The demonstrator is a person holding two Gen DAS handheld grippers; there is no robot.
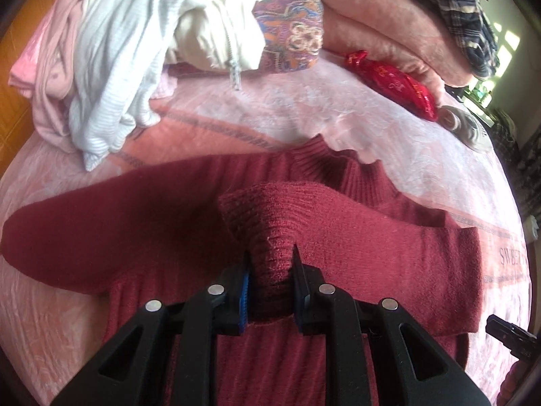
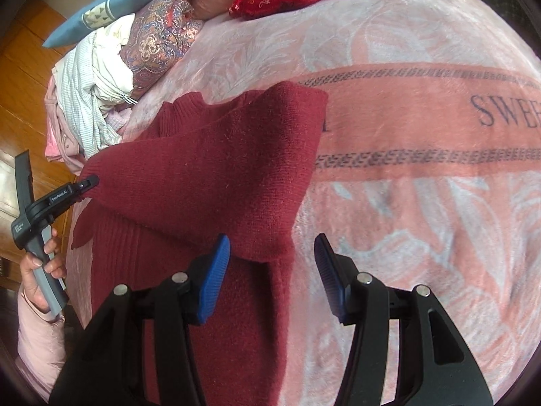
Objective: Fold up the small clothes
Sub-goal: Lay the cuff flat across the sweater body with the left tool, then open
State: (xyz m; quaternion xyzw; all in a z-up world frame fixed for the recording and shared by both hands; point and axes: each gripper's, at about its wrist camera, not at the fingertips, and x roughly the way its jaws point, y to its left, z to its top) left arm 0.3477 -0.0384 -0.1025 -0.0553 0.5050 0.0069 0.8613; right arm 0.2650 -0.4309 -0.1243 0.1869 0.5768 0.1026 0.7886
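Note:
A dark red knit sweater [image 1: 389, 247] lies on the pink bed blanket [image 1: 304, 101]. My left gripper [image 1: 270, 270] is shut on the ribbed cuff of its sleeve [image 1: 257, 213], holding the sleeve folded across the sweater's body. The other sleeve [image 1: 84, 230] stretches out to the left. In the right wrist view the sweater [image 2: 209, 169] shows with the sleeve lifted by the left gripper [image 2: 86, 182]. My right gripper [image 2: 272, 257] is open and empty, its jaws spread over the sweater's right edge.
A pile of white and pink clothes [image 1: 111, 67] sits at the back left. A patterned pillow [image 1: 290, 34], a folded pink blanket [image 1: 389, 27], a red pouch [image 1: 395, 81] and a plaid garment [image 1: 466, 17] lie at the back. The blanket [image 2: 422, 169] extends to the right.

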